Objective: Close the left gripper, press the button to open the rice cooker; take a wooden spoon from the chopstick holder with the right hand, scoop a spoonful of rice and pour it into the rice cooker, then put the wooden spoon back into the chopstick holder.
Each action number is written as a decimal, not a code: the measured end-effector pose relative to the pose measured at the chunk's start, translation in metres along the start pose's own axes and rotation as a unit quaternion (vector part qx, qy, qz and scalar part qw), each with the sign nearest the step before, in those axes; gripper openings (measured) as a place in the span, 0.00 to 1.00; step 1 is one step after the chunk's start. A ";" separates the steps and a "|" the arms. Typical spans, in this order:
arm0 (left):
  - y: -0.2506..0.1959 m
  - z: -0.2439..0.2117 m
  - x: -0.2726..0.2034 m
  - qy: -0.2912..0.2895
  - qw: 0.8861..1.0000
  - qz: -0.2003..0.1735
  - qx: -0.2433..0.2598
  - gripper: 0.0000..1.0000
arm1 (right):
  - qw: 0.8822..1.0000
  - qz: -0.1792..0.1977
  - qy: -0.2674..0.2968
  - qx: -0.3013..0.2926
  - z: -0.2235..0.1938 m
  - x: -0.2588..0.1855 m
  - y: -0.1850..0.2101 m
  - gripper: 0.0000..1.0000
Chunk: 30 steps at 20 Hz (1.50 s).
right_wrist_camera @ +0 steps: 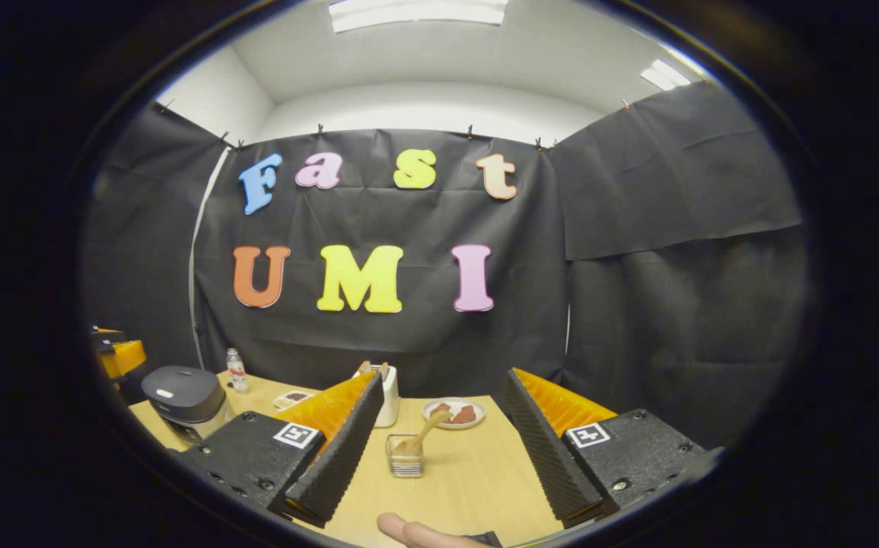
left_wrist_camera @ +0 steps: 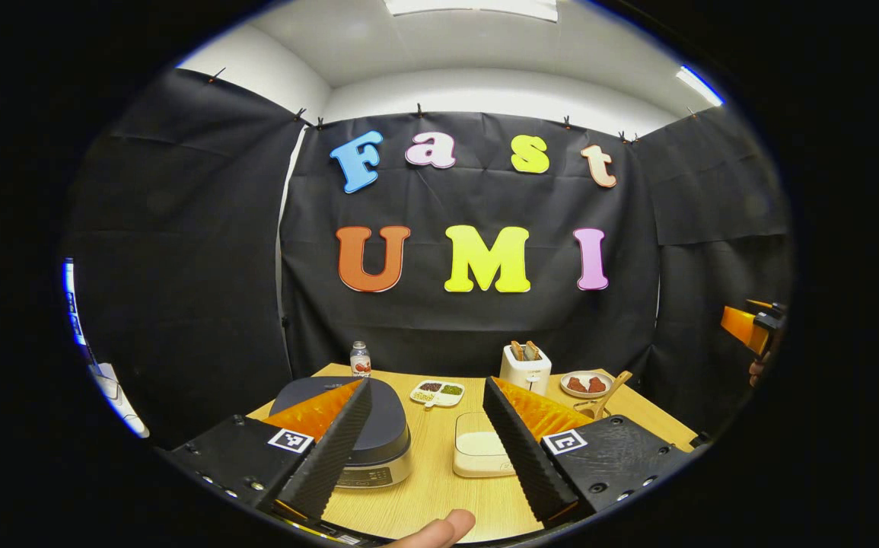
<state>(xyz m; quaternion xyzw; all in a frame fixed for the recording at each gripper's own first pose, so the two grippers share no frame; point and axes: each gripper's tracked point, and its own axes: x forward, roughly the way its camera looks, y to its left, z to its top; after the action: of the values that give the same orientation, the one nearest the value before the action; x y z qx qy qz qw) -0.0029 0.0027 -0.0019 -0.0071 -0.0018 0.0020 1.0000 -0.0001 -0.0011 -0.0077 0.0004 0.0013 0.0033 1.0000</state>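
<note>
Both grippers' fingers wide apart above rice cooker (left_wrist_camera: 348, 426), lid down; no legible labels.

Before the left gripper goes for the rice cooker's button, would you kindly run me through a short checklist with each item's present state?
1. Left gripper shut for pressing: not ok, its fingers stand wide apart.
2. Rice cooker lid down and upright on the table: ok.
3. Button located: cannot tell; a pale mark sits on the lid in the right gripper view, too small to judge.
4. Right gripper free to take the spoon: ok, open and holding nothing.
5. Wooden spoon standing in the chopstick holder: ok, leaning toward the plate.
6. Rice container beside the cooker: ok, though its contents cannot be told.
</note>
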 end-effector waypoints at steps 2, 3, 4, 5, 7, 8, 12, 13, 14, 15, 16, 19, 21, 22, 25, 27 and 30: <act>0.001 0.000 -0.002 -0.001 1.000 0.001 -0.003 0.94 | 1.000 -0.001 0.004 0.001 -0.003 0.000 -0.002 1.00; 0.001 0.000 0.000 -0.001 1.000 0.002 -0.004 0.94 | 1.000 -0.001 0.006 0.001 -0.005 0.000 -0.002 1.00; 0.002 -0.001 0.000 0.001 1.000 0.001 -0.004 0.94 | 1.000 -0.002 0.008 0.001 -0.006 0.001 -0.002 1.00; 0.004 -0.003 0.000 0.002 1.000 0.003 -0.004 0.94 | 1.000 -0.001 0.010 0.001 -0.009 0.001 -0.002 1.00; 0.014 -0.009 0.003 0.008 1.000 0.012 0.000 0.94 | 1.000 -0.001 0.010 0.000 -0.010 0.000 -0.002 1.00; 0.020 -0.014 0.005 0.011 1.000 0.018 0.002 0.94 | 1.000 -0.001 0.009 -0.001 -0.011 0.000 -0.003 1.00; 0.039 -0.021 0.013 0.019 0.999 0.032 0.009 0.94 | 1.000 0.002 0.013 0.003 -0.019 0.001 -0.003 1.00; 0.044 -0.024 0.015 0.021 0.999 0.036 0.010 0.91 | 1.000 0.003 0.015 0.003 -0.022 0.001 -0.002 1.00; 0.048 -0.027 0.019 0.026 0.999 0.039 0.013 0.90 | 1.000 0.006 0.019 0.003 -0.026 0.001 -0.002 1.00; 0.052 -0.034 0.022 0.035 0.998 0.040 0.016 0.83 | 1.000 0.011 0.018 0.004 -0.027 -0.001 0.000 1.00; 0.058 -0.038 0.026 0.045 0.998 0.046 0.020 0.73 | 1.000 0.016 0.015 0.007 -0.026 -0.001 0.002 1.00; 0.075 -0.056 0.037 0.081 0.994 0.063 0.031 0.39 | 1.000 0.021 0.006 0.006 -0.029 0.000 0.000 1.00; 0.082 -0.072 0.045 0.109 0.991 0.070 0.027 0.25 | 1.000 0.024 0.006 0.005 -0.033 0.000 -0.001 1.00; 0.086 -0.079 0.050 0.123 0.989 0.075 0.024 0.20 | 1.000 0.025 0.008 0.005 -0.036 0.001 -0.001 1.00; 0.089 -0.100 0.061 0.157 0.984 0.075 0.020 0.01 | 0.999 0.037 0.019 0.016 -0.049 -0.001 -0.001 1.00; 0.100 -0.112 0.063 0.178 0.979 0.092 0.022 0.01 | 0.999 0.046 0.023 0.017 -0.056 -0.002 -0.002 1.00; 0.110 -0.124 0.072 0.206 0.973 0.104 0.014 0.00 | 0.999 0.047 0.023 0.012 -0.061 0.001 -0.009 1.00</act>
<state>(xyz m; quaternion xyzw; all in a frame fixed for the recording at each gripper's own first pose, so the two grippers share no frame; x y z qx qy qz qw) 0.0687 0.1109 -0.1276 0.0069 0.2052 0.1049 0.9731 0.0004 -0.0101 -0.0690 0.0125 0.0245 0.0507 0.9983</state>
